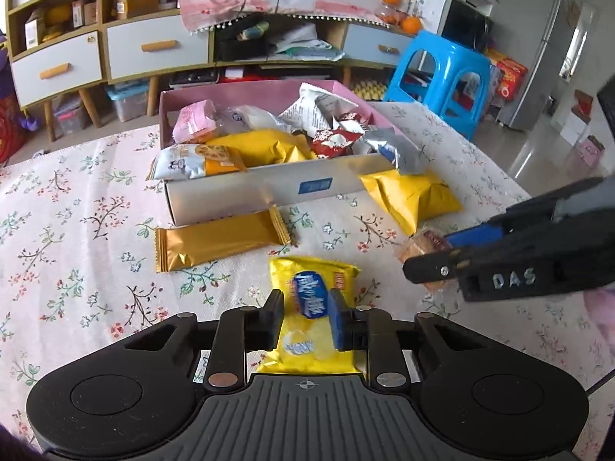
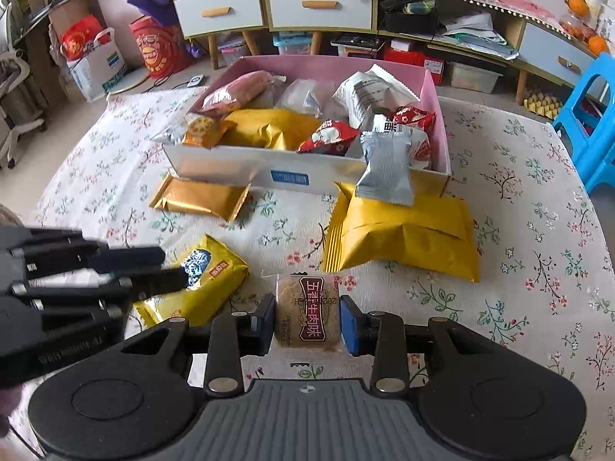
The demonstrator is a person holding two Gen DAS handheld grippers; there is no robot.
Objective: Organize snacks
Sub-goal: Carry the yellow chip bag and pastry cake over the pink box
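Yellow snack packet (image 1: pixel 311 307) sits crinkled between left tongs (image 1: pixel 305 317).

Bright, even daylight in both views, soft shadows only. Glare on the floor (image 1: pixel 546 153) far right in the left view and on the box (image 2: pixel 230 169) front wall. Heavy fisheye bending, dark corners. The right gripper (image 1: pixel 426 253) and left gripper (image 2: pixel 169 269) are motion-blurred; centres sharp.
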